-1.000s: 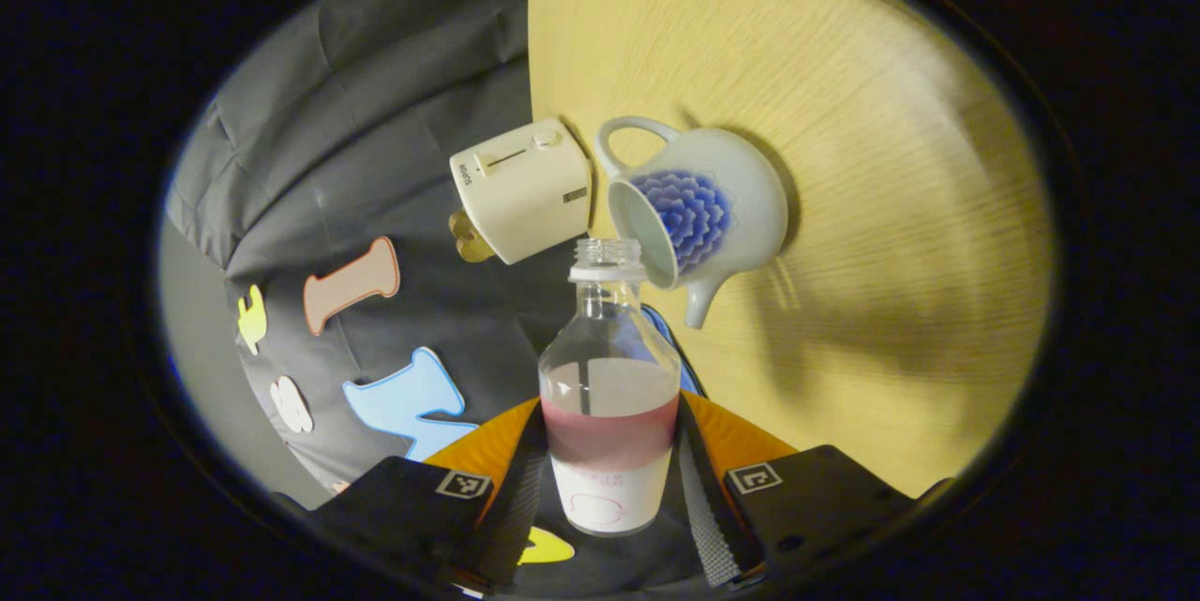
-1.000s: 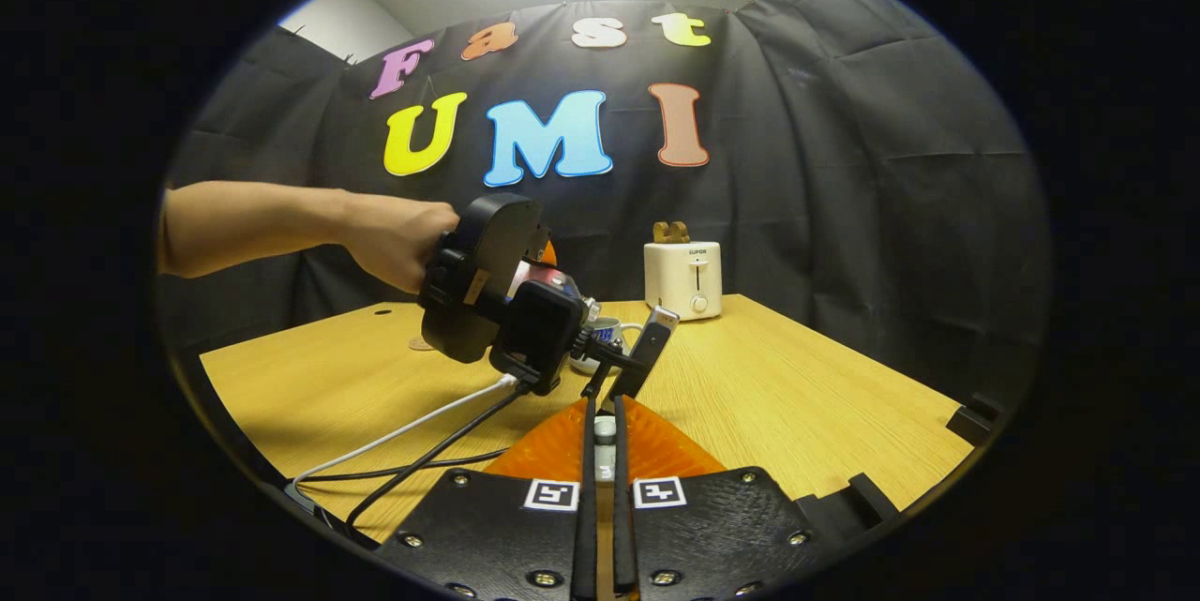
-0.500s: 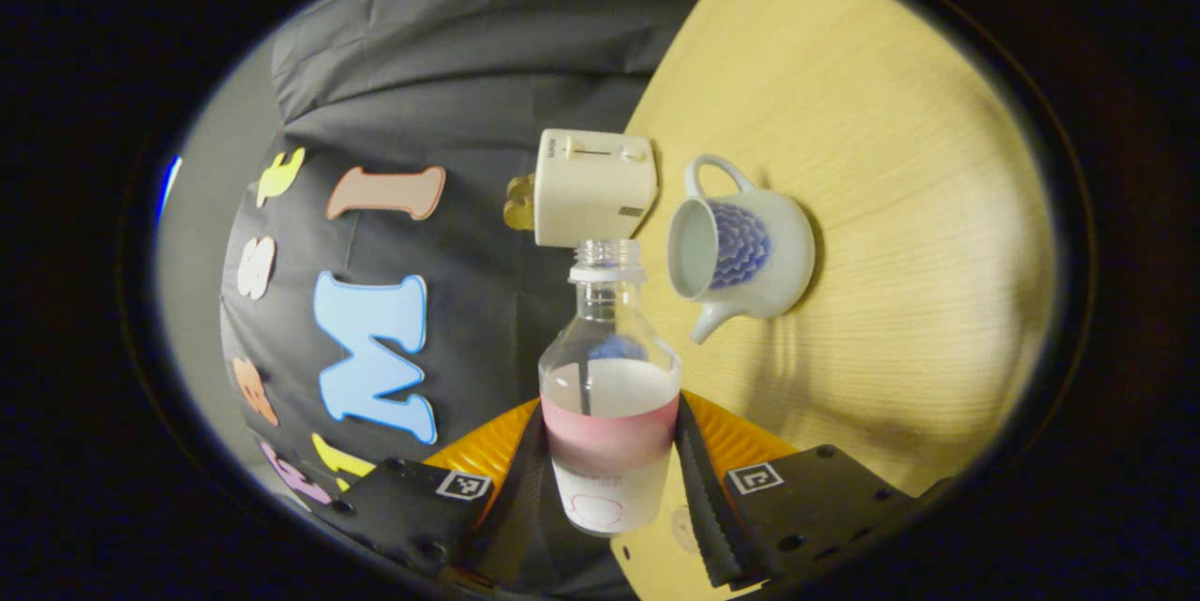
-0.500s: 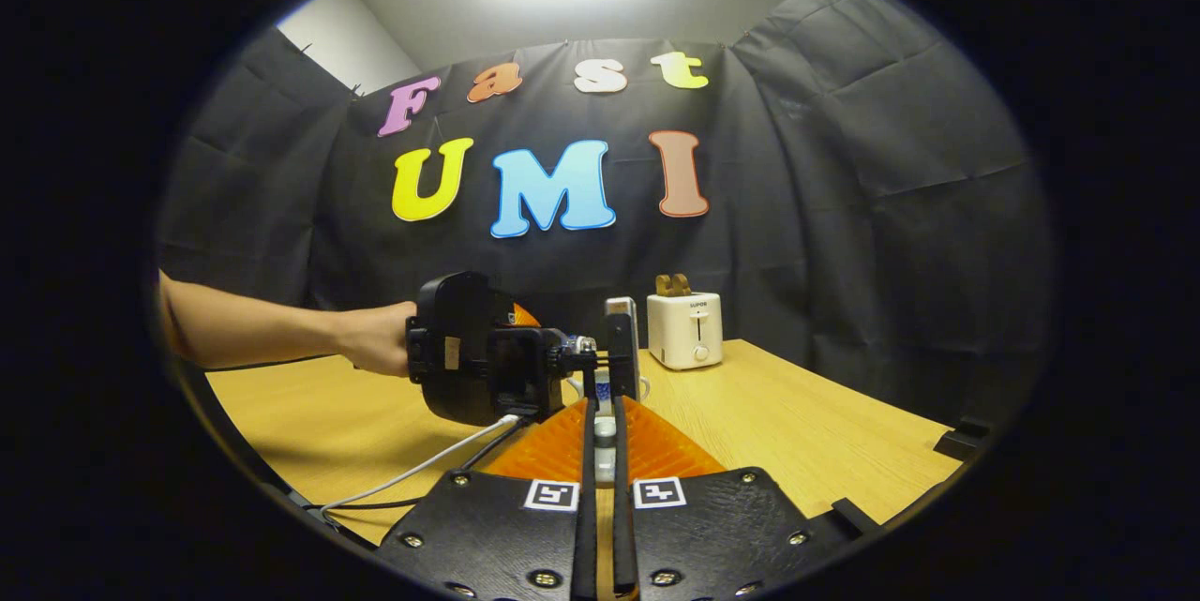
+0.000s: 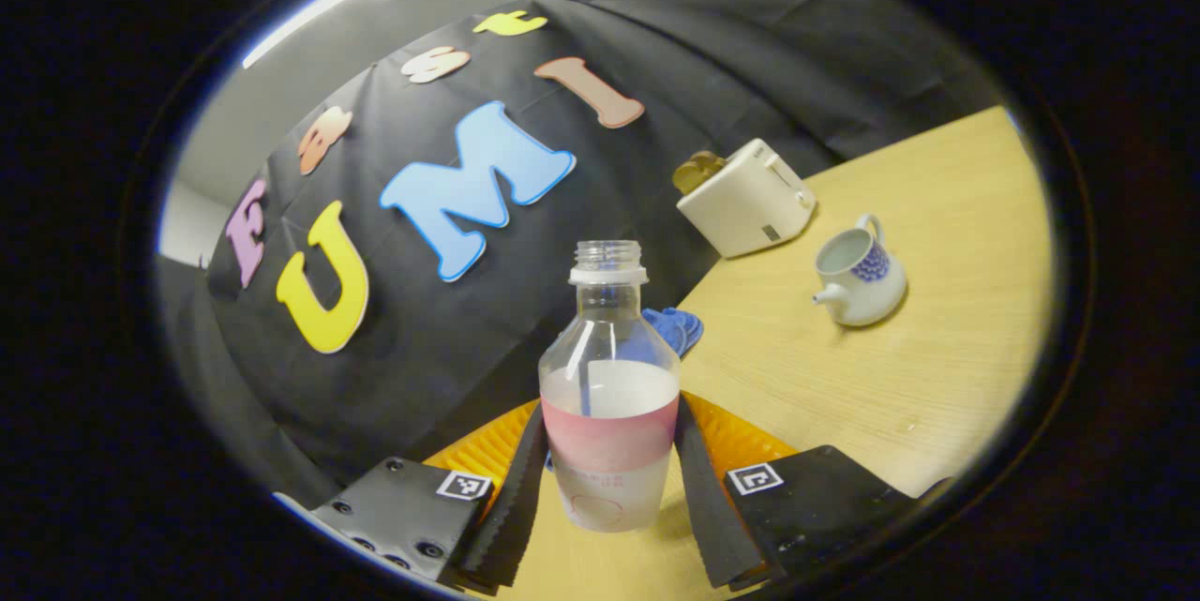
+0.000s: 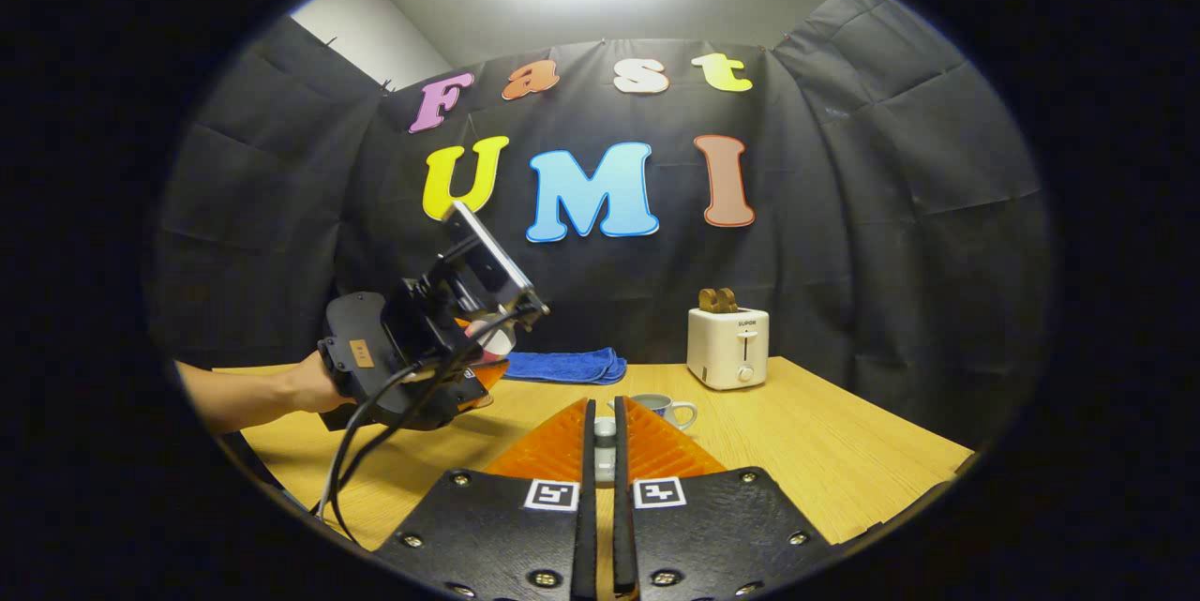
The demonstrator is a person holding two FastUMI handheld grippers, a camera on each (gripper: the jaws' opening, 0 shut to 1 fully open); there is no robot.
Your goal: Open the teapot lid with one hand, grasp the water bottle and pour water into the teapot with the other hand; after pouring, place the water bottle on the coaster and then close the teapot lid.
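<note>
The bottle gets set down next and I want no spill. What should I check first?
1. Left tool grips the water bottle: ok, both fingers press its sides.
2. Bottle mouth is away from the teapot: ok, the teapot stands apart on the table.
3. Teapot is open and upright: ok.
4. Right tool holds the teapot lid: ok, its fingers pinch a small pale piece that is probably the lid.
5. Coaster position and a free path to it: cannot tell.
6. Blue towel and toaster are out of the way: ok, both sit at the table's back edge.
</note>
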